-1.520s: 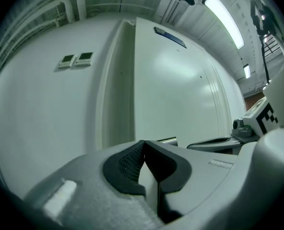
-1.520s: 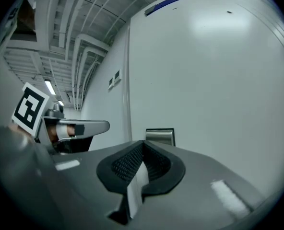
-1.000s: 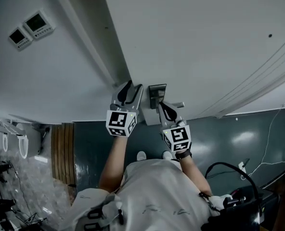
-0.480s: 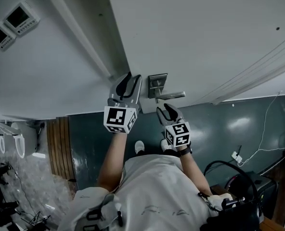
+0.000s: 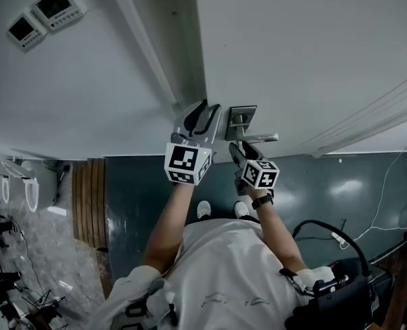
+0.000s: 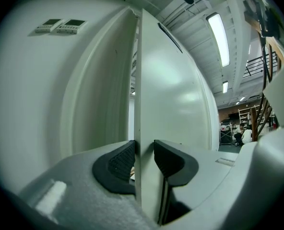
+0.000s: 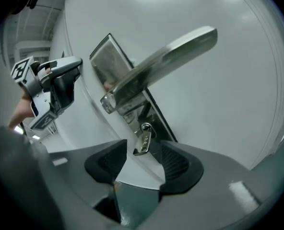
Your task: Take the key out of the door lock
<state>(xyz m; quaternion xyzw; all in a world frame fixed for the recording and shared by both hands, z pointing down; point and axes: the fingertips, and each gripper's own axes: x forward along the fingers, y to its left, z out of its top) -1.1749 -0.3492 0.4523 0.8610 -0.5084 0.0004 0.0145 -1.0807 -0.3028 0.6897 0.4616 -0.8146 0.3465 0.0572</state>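
Note:
The small silver key (image 7: 143, 140) sticks out of the lock cylinder under the lever handle (image 7: 161, 63) on the metal lock plate (image 7: 108, 61) of the white door (image 5: 293, 47). My right gripper (image 7: 139, 159) is open and has just been opening. The key hangs between its dark pads (image 7: 175, 164) without touching them. In the head view this gripper (image 5: 239, 150) sits just below the handle (image 5: 258, 138). My left gripper (image 6: 144, 159) is shut on the door edge (image 6: 144, 104), one pad on each face; the head view shows it (image 5: 202, 115) left of the lock plate (image 5: 242, 121).
The door frame (image 5: 148, 40) and a white wall with two control panels (image 5: 45, 16) lie to the left. Below is a dark floor (image 5: 135, 184) with black cables (image 5: 327, 232) at the right. People sit far off in the room behind the door (image 6: 242, 133).
My right gripper has dropped from the lever handle to the key below it, rolled, and gone from shut to open. The left gripper stays clamped on the door edge.

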